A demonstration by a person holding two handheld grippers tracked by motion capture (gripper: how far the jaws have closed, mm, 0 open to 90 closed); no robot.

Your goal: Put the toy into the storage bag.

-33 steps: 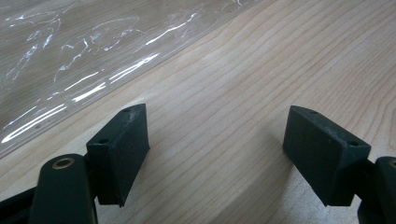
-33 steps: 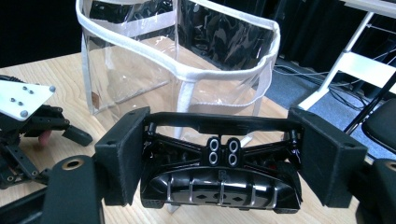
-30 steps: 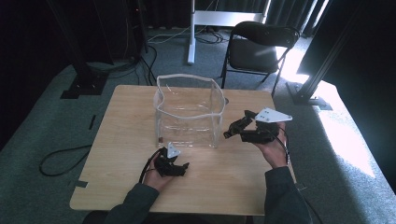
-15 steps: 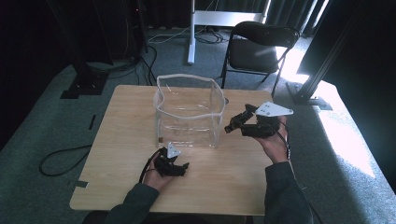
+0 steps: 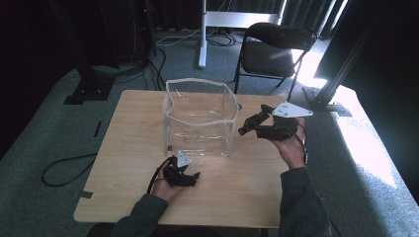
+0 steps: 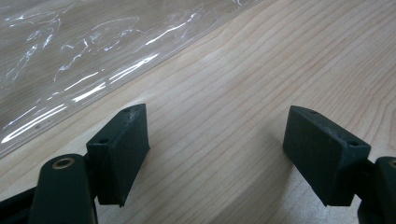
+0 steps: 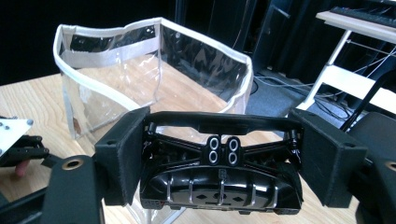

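The black plastic part point(image 7: 219, 175) (ribbed, with four small rings at its middle) sits crosswise between the right gripper point(image 7: 219, 158) pads, held level just beside the clear bag point(image 5: 198, 118), which stands upright, open-topped, white-rimmed.

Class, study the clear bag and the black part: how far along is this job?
Done: the right claw grips the black plastic part beside the clear bag. In hand: probably carrying it to the bag's open top. Left: the bag looks empty, so the part is not yet in; the left claw is open over the table.
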